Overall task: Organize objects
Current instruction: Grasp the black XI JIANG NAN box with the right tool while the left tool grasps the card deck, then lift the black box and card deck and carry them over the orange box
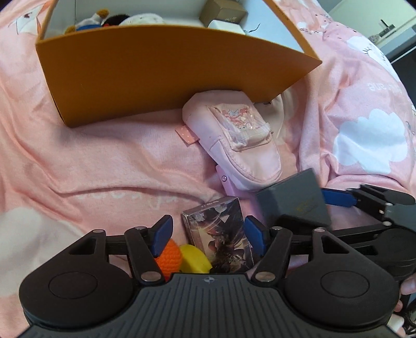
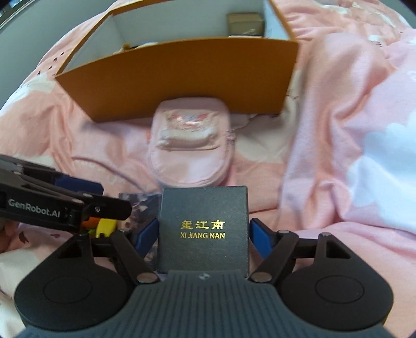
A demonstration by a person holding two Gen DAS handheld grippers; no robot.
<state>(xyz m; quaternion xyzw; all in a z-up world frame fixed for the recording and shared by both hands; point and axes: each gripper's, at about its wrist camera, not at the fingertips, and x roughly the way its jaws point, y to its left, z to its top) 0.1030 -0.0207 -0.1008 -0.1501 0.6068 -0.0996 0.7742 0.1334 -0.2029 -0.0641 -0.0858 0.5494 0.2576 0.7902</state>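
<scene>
The left tool [image 1: 208,235] hung steeply over the bed with its blue pads spread, straddling a glossy, printed card box [image 1: 221,234] that lay at the lower middle of the left wrist view. The near pad stood close to the box's right edge, the far pad well clear of its left, so nothing was pinched. Just left of that box sat an orange crocheted ball [image 1: 169,253] and a smooth yellow piece [image 1: 193,257], both partly hidden by the tool body.

The right tool [image 2: 204,232] bracketed a dark grey, matte gift box [image 2: 204,228] with gilt lettering, square and stiff-sided, at the lower middle of its own view. Slim gaps showed between the pads and the box walls, so I judged it spread rather than gripping.

Both boxes seemed left side by side as a pair of flat-sided things that would take a parallel squeeze well. Above them lay a soft pink fabric pouch [image 1: 234,137] with an embroidered pocket, its top tucked against the orange cardboard storage box [image 1: 156,78]. That open box, white inside, already held plush toys [image 1: 104,18] and a small brown carton [image 1: 223,11], so it was probably the destination. The bedsheet [image 1: 91,156] was rumpled pink cotton with white clouds.
</scene>
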